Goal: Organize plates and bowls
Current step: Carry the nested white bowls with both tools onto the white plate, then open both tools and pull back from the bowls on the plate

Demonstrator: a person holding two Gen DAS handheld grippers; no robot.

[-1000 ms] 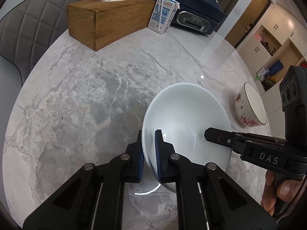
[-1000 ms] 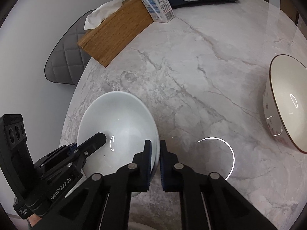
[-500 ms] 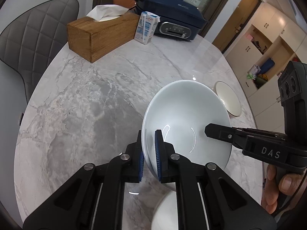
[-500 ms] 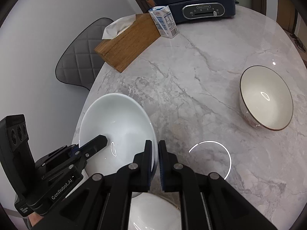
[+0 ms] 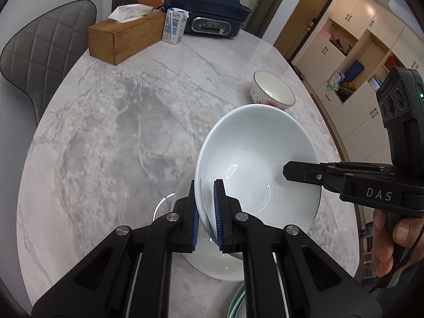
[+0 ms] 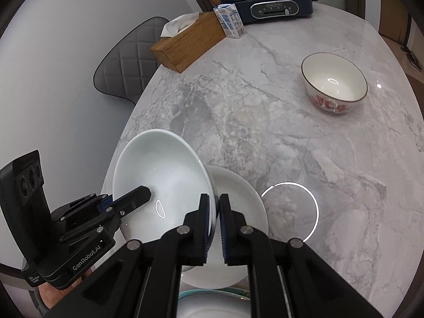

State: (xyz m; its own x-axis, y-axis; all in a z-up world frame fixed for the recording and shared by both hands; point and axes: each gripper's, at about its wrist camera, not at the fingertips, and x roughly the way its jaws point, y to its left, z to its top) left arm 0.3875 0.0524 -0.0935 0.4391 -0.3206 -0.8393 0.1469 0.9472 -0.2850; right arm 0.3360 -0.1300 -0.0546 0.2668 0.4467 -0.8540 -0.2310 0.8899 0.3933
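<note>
Lifted off the marble table (image 5: 111,122) since a second ago, the white bowl (image 5: 254,153) now hangs over a white plate (image 6: 238,193), the flowered bowl (image 6: 334,84) showing farther off.

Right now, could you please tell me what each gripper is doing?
Left gripper: shut on the white bowl's near rim.
Right gripper: shut on the same white bowl's opposite rim.

Both grippers are built of matte black links joined by silver screws. Blue ribbed pads (image 5: 217,212) line the jaws. White lettering "DAS" and "GenRobot.AI" is printed on their sides.
</note>
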